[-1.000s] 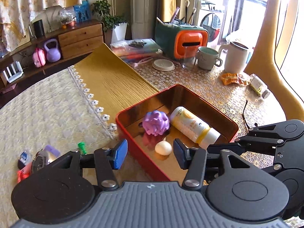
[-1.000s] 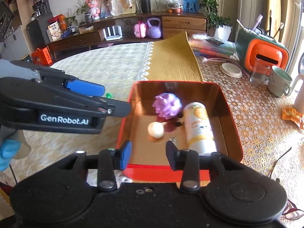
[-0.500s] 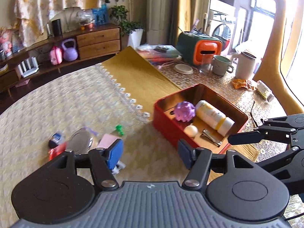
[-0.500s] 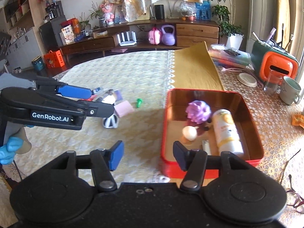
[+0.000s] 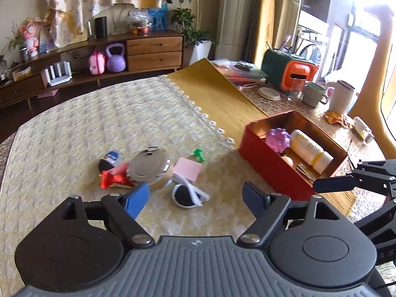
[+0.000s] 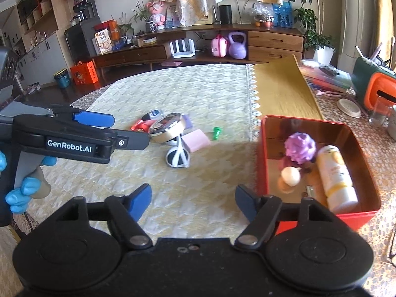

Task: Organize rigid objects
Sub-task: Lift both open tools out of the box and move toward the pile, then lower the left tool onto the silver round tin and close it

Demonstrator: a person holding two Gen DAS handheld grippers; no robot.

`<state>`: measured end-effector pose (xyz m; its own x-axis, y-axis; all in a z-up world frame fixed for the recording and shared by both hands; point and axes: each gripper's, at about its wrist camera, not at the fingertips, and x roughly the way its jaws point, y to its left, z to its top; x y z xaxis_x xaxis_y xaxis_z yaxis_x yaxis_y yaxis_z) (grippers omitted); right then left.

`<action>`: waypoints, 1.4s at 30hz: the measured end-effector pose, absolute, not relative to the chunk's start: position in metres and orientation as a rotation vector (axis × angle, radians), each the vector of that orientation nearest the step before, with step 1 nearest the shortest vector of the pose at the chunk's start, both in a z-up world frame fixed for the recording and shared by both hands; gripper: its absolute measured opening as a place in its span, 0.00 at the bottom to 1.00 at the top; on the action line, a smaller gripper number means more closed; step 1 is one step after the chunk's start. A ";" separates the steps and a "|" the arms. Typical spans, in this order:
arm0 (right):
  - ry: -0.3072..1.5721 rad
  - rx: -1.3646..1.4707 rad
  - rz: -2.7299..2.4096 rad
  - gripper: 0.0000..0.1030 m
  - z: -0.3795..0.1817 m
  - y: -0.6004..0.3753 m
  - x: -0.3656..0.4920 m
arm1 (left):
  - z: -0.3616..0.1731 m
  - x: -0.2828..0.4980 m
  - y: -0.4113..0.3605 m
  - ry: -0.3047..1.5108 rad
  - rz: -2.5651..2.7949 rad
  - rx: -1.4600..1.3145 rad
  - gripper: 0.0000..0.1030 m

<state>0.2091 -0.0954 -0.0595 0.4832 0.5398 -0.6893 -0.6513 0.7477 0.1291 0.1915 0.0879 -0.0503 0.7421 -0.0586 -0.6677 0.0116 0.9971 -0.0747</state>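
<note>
A red tin box [image 5: 262, 163] [image 6: 258, 163] holds a purple spiky ball [image 6: 300, 146], a cream egg [image 6: 290, 176], a white-and-yellow bottle [image 6: 335, 177] and a small metal clip. Left of it on the cloth lies a pile: round silver tin [image 5: 148, 167], pink block [image 5: 188, 169], white-framed sunglasses [image 5: 188, 194], green peg [image 5: 199, 154], red wrapper [image 5: 112, 178]. My left gripper [image 5: 195, 198] hovers over the sunglasses, jaws opening, nothing between them. My right gripper [image 6: 193, 201] hangs over bare cloth by the box, jaws opening and empty.
At the back right stand a green-and-orange case [image 5: 288, 70], a glass, two mugs [image 5: 314, 93] and a lid. A yellow mat [image 5: 222, 99] lies behind the box. Blue-gloved fingers [image 6: 18, 195] hold the left gripper's handle. A sideboard lines the far wall.
Both grippers have drawn back and left from over the red box, and their jaws have spread wider. The pile of loose objects has come into full view.
</note>
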 end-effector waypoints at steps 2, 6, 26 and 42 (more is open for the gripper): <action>0.781 -0.148 0.744 0.76 -0.063 -0.091 0.209 | -0.053 0.192 0.095 0.731 -0.031 -0.077 0.80; 0.789 -0.132 0.762 0.78 -0.071 -0.079 0.212 | -0.062 0.197 0.109 0.742 -0.015 -0.101 0.80; 0.784 -0.207 0.805 0.98 -0.111 -0.027 0.241 | -0.110 0.262 0.142 0.795 -0.006 -0.143 0.80; 0.781 -0.279 0.862 0.86 -0.129 0.002 0.256 | -0.137 0.305 0.160 0.854 0.009 -0.219 0.80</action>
